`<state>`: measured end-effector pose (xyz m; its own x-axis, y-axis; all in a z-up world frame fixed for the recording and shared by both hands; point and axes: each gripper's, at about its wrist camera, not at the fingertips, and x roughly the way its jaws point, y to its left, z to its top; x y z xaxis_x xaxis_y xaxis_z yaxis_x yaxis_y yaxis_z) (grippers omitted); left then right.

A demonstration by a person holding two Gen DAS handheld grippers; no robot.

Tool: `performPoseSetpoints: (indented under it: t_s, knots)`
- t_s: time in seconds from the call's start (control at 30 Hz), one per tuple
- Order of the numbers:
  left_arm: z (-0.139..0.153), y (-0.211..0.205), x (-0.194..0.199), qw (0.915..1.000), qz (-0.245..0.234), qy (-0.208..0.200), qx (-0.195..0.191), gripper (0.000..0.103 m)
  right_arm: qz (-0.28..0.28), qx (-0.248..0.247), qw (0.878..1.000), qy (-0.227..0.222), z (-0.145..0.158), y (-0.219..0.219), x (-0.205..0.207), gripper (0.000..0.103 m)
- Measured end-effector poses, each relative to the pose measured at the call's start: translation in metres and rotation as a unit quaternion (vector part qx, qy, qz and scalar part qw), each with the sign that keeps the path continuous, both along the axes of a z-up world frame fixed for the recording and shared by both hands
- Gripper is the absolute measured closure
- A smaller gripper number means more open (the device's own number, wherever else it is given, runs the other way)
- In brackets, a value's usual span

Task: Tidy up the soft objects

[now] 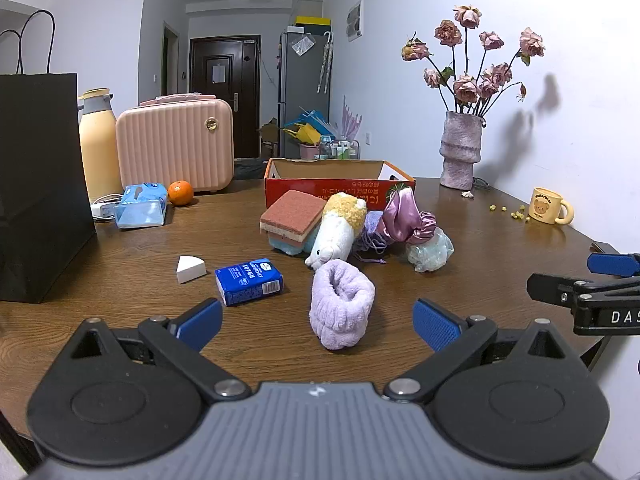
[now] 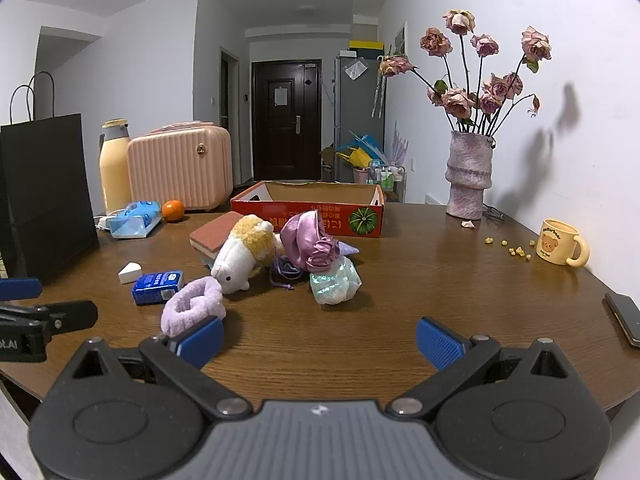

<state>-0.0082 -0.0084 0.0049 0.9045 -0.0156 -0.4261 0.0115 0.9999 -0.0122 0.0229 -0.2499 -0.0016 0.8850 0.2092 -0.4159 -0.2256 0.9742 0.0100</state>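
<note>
Left claw: jaws spread as wide as they go, nothing between the blue pads; low over the near table edge.
Right claw: the same, wide apart and empty; its tip shows at the right edge of the left view.
Table: brown wood; bears everything listed below.
Purple wrist band: fluffy roll, nearest item, just ahead of the left claw and lined up with its gap.
Blue tissue pack: left of the band, apart from it.
White wedge sponge: just left of the pack.
Plush toy: white with a yellow top, lying in the heap behind the band.
Scrub sponges: stacked, touching the toy's left side.
Satin cap: purple, at the heap's right; a pale mesh puff sits just below it.
Cardboard box: open-topped, directly behind the heap; what shows of its inside is bare.
Progress: judged not begun; every soft item lies outside the box.
Remaining: all items to be moved, the band likely first.
</note>
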Motion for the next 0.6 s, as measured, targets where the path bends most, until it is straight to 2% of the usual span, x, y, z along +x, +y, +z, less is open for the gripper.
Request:
performPoseSetpoints:
  t_s: [0.6]
  knots:
    - [-0.0003, 0.001, 0.0003, 1.0, -0.001, 0.0, -0.001, 0.0, -0.001, -0.001, 1.0, 0.0, -0.0024, -0.0003, -0.0005, 0.0]
